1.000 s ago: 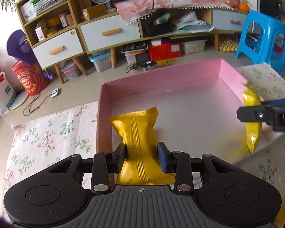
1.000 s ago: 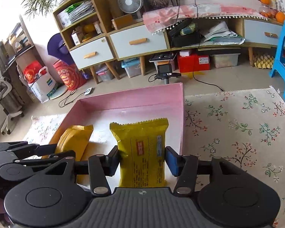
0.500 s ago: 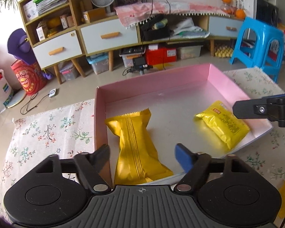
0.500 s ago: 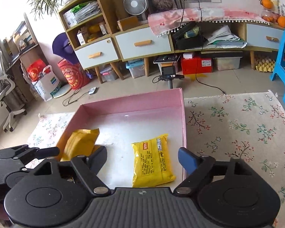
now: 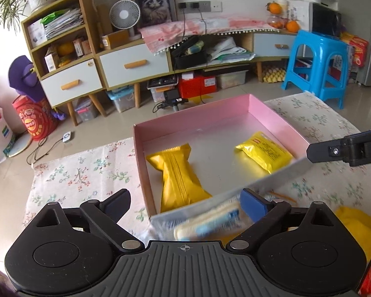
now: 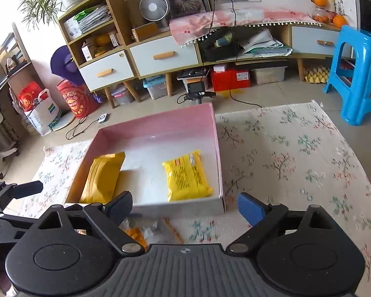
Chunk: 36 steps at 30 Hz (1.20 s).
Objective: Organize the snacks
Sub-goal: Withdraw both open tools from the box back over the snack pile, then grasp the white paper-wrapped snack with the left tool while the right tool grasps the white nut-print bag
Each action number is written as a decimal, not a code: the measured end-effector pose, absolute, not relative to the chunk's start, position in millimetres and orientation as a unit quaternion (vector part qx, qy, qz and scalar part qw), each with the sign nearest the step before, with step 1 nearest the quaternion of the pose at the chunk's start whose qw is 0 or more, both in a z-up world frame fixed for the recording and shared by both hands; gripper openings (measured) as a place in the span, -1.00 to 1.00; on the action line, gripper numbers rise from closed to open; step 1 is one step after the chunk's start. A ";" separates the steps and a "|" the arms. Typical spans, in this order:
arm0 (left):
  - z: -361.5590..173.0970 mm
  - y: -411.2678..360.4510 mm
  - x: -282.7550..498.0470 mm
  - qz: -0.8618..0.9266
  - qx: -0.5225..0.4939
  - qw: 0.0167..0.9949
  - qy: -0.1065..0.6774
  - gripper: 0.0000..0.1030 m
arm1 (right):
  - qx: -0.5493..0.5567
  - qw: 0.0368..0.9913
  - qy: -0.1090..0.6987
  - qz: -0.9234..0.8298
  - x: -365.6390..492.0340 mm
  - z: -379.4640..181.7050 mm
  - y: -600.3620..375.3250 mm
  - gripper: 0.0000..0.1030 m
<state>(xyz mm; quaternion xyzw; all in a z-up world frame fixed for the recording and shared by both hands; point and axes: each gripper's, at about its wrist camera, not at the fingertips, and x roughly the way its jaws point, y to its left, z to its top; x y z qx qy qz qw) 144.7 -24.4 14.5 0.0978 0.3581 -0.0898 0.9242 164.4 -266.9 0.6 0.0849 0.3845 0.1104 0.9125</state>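
The left gripper [image 5: 185, 201] has just been opening; its jaws stand spread wide and grasp nothing. Low between them lies a blurred white-and-blue snack pack [image 5: 207, 225] outside the pink box [image 5: 193, 116]. The gold wafer packet [image 5: 178, 175] lies released in the box at 12 o'clock from the jaws, along the box's left wall.

The right gripper [image 6: 185, 206] has likewise just been opening, its jaws wide and bare. The yellow printed packet [image 6: 186, 174] lies flat in the box at 12 o'clock, near the right wall, well apart from the gold wafer packet at 10 o'clock. The box rests on a floral cloth [image 6: 296, 153]. A blue stool [image 6: 358, 74] stands at 2 o'clock.
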 end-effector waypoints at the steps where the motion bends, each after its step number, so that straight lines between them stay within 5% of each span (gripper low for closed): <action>1: 15.2 -22.1 140.9 -0.092 0.098 0.923 0.359 0.89 | 0.085 0.912 0.386 0.108 160.7 1.8 -266.1 0.67; 36: -18.7 95.4 72.5 -0.039 -0.043 0.914 0.401 0.94 | 0.035 0.909 0.402 0.105 83.1 -32.4 -237.9 0.77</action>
